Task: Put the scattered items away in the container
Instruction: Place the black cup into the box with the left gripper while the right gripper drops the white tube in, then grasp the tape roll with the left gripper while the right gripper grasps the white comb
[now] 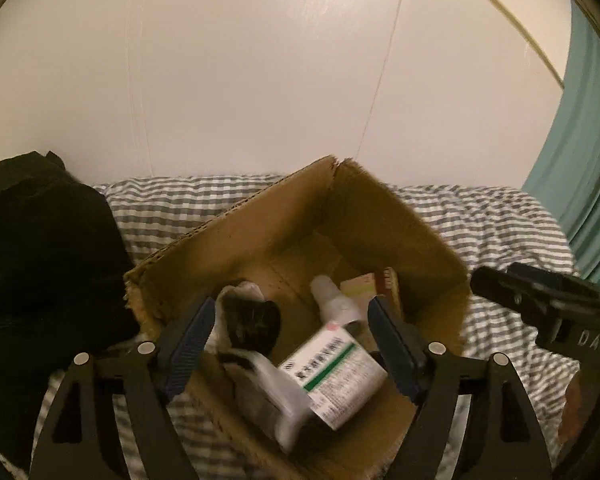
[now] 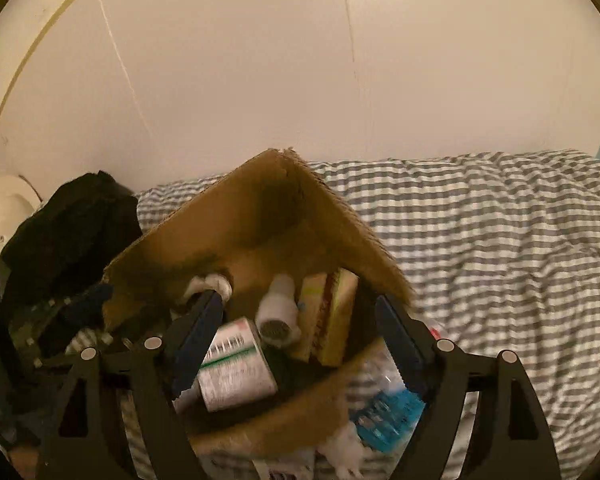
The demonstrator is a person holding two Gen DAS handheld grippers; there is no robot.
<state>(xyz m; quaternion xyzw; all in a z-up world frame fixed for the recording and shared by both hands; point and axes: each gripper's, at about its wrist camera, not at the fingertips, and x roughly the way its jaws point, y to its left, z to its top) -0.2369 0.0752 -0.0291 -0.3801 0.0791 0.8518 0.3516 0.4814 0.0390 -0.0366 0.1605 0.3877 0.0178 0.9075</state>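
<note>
Now, line by line:
Left gripper [image 1: 288, 344]: jaws spread wide, gripping nothing, poised over the cardboard box [image 1: 236, 240].
Right gripper [image 2: 300, 344]: jaws likewise spread wide and empty, above the same box [image 2: 204, 236].
Box contents: white medicine carton [image 1: 334, 376] with a green stripe lies between the left gripper's fingers; white bottle [image 1: 336, 300] just ahead of it; yellow-and-red packet [image 2: 332, 316] stands on edge against the far-right wall.
Outside the box: blue-labelled pack [image 2: 384, 416] lies on the checked bedding [image 2: 480, 248], under the right gripper's right finger.
Left of the box: dark clothing [image 1: 44, 264].
</note>
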